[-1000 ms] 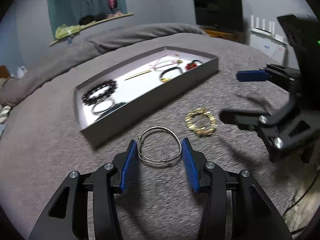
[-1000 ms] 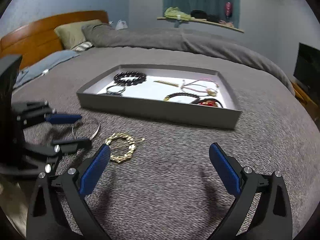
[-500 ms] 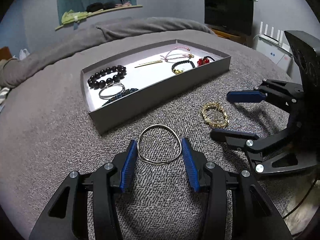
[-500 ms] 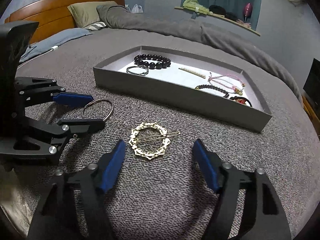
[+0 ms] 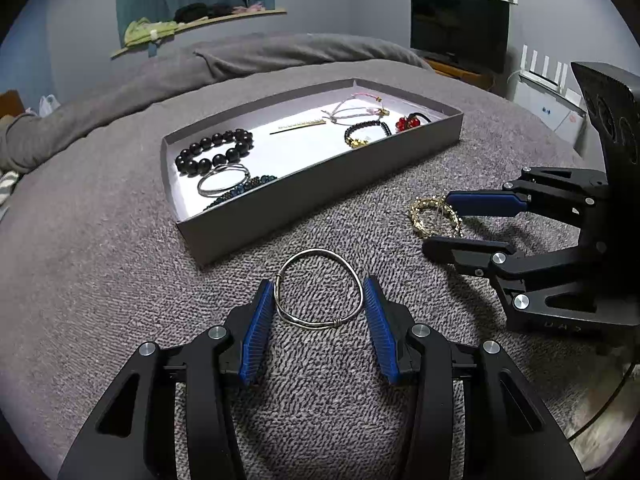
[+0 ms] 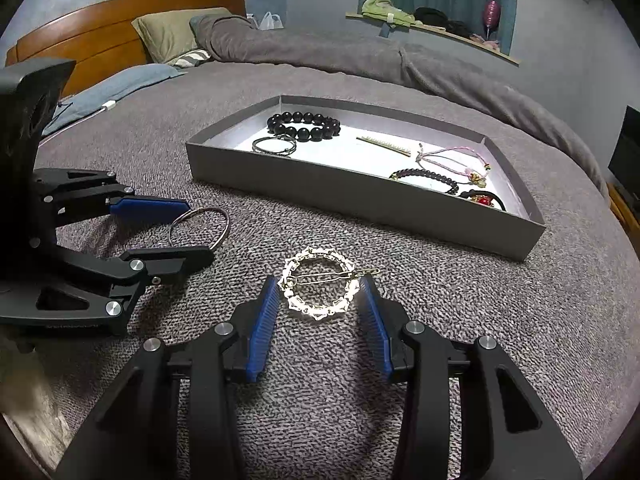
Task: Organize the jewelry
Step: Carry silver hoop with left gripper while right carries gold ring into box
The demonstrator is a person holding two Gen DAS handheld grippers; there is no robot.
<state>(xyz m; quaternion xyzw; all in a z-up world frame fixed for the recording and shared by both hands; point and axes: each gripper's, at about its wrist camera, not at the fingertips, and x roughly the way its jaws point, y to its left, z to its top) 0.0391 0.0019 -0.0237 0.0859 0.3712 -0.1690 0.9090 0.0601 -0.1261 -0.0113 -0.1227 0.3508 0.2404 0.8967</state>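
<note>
A: Jewelry: where does it lie?
B: Most sits in the gray tray [image 5: 320, 184] on the bed [image 5: 100, 280]. The silver bangle [image 5: 319, 287] is pinched in the left gripper [image 5: 319, 300].
A: And the right gripper [image 6: 320, 296]?
B: Its jaws have just been closing around the gold hair clip [image 6: 318, 282], pads touching it.

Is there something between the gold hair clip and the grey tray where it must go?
Nothing visible lies between them. The gold hair clip sits on the blanket between the right gripper pads, whose jaws have just been closing. Only bare blanket separates it from the grey tray; its near wall must be cleared.
</note>
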